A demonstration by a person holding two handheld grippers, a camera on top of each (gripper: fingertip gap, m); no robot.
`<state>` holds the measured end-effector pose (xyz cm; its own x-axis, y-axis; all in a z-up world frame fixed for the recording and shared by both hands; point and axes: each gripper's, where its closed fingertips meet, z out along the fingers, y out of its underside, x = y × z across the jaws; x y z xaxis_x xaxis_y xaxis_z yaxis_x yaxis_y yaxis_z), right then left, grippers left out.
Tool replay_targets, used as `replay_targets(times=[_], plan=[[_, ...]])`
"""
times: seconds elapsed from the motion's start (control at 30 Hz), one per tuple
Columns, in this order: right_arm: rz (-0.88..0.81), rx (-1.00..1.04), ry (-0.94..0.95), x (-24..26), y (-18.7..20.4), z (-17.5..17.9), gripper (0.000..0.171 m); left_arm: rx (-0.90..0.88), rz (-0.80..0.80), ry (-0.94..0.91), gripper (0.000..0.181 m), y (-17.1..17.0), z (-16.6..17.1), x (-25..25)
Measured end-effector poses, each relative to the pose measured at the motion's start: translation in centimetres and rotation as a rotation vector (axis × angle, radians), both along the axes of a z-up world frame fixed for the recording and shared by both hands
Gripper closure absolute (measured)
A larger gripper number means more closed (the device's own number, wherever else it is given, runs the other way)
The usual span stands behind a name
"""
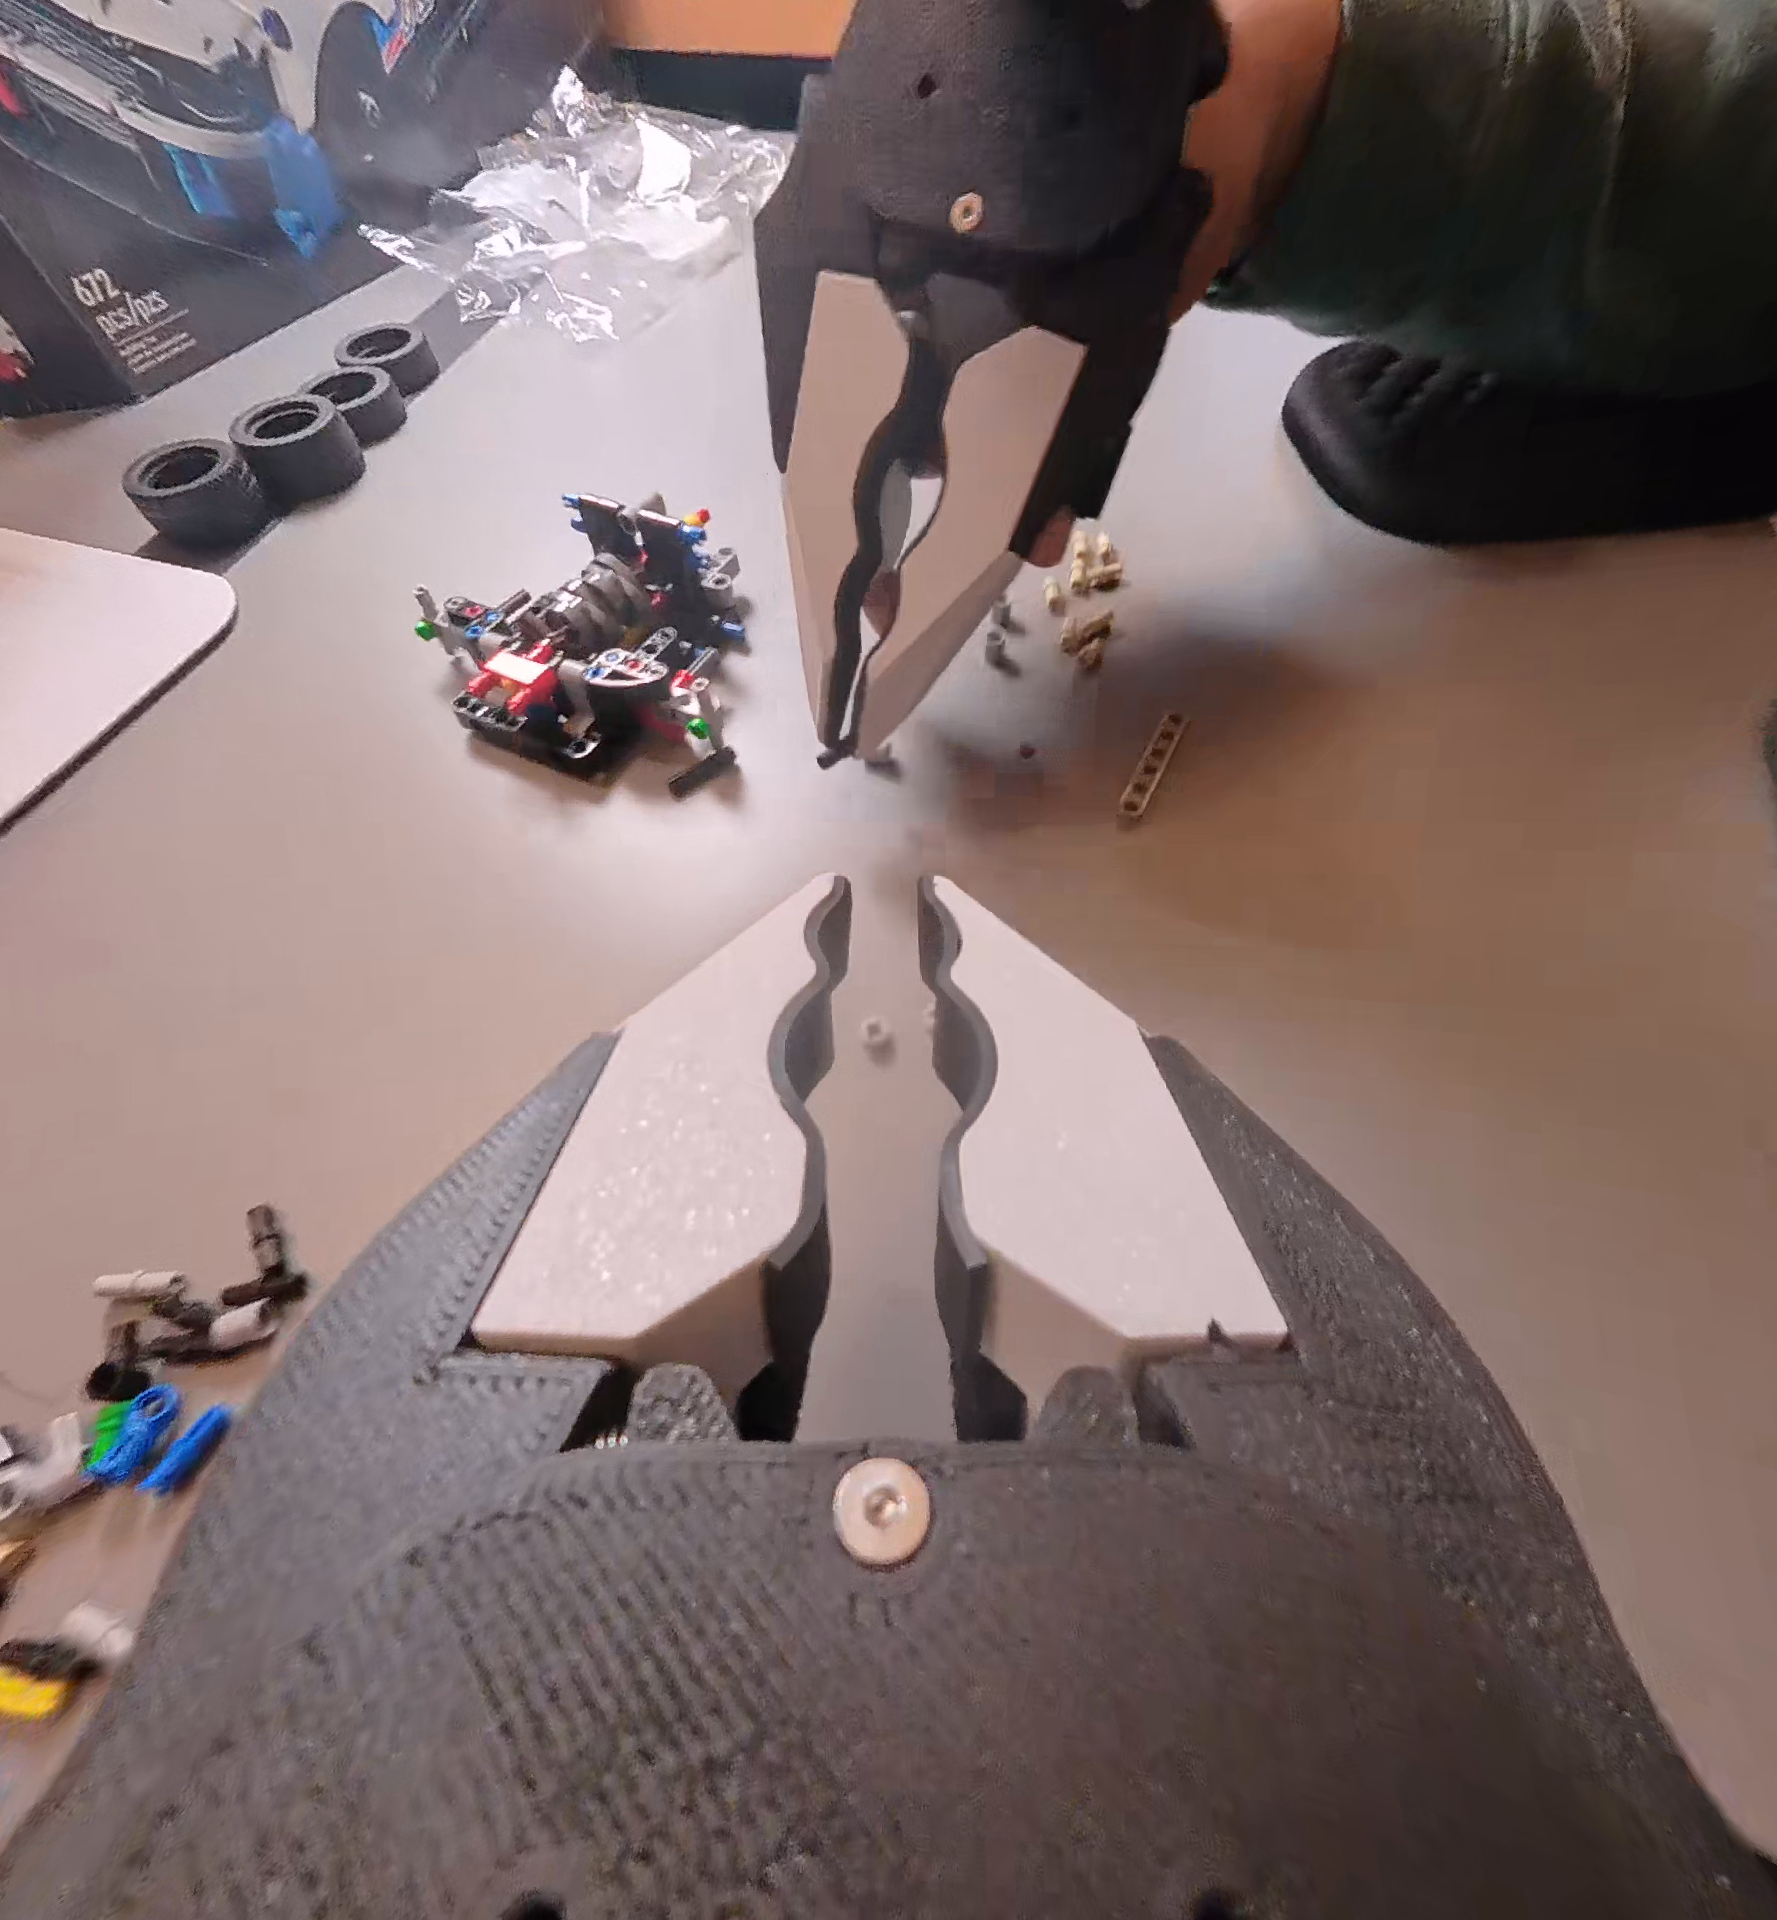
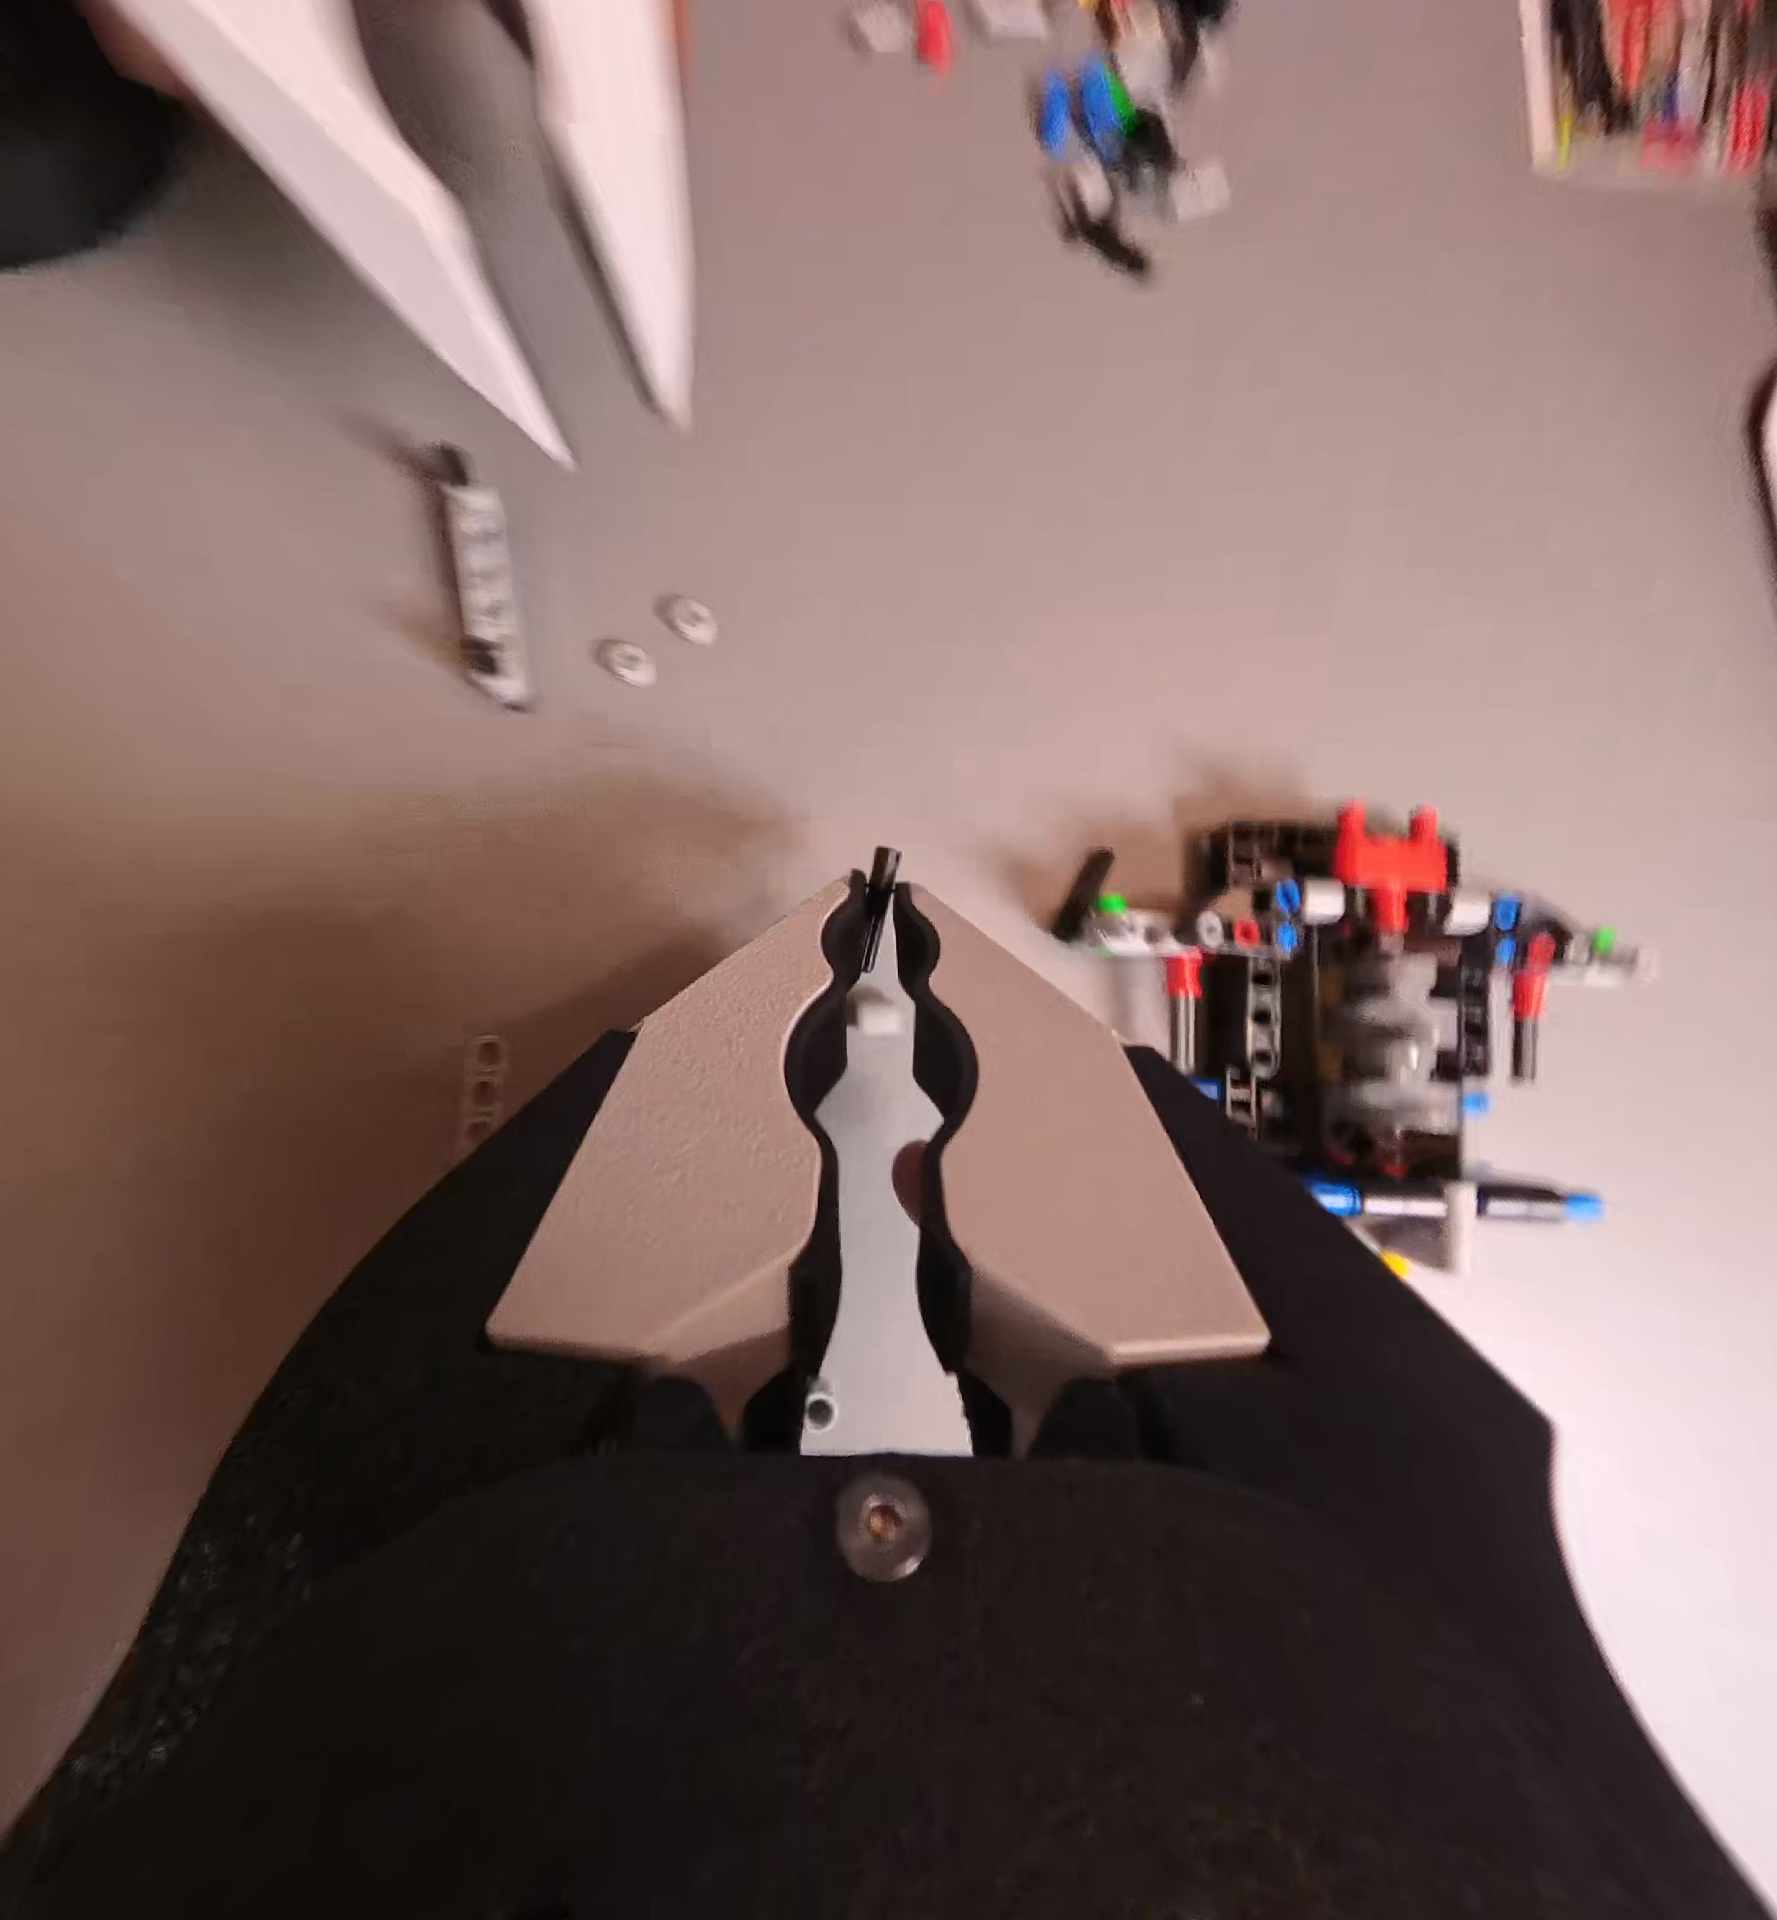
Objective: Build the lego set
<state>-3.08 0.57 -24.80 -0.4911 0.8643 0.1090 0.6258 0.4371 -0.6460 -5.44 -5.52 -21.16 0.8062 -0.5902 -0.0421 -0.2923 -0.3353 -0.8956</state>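
The half-built lego chassis sits mid-desk just beside my right tool, which pinches a small black pin at its tips, probably to plug it in, while my left tool waits spread and empty.

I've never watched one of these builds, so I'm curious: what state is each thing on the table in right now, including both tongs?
Left tongs: open, empty, above the table.
Right tongs: shut on a small black pin.
Car chassis: partly built, resting on the table.
Tyres: four, loose, not fitted.
Plastic bag: torn open, crumpled.
Tan beam: loose, lying flat.
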Motion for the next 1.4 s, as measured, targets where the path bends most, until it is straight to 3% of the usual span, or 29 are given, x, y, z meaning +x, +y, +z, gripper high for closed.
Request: replay_targets(times=[0.1, 0.33, 0.8, 1.1, 1.4], plan=[[0.169, 0.017, 0.148, 1.5, -3.3, 2.7, 0.169, -0.014, -0.03, -0.072, 0.169, 0.2, 0.2, 2.2], [0.233, -0.034, 0.277, 3.8, -6.7, 5.0, 0.169, 0.016, -0.163, -0.155, 0.171, -0.5, 1.6, 6.7], [0.235, -0.022, 0.32, 5.1, -7.4, 5.1, 0.169, 0.024, -0.202, -0.138, 0.179, -0.8, 1.7, 8.4], [0.164, 0.102, -0.064, 9.1, -4.4, -1.5, 0.157, -0.058, -0.179, 0.111, 0.179, 0.0, -1.7, 8.6], [0.112, 0.052, -0.118, 9.7, -4.2, -2.4, 0.166, -0.189, -0.191, 0.235, 0.179, 0.5, -3.9, 8.8]])
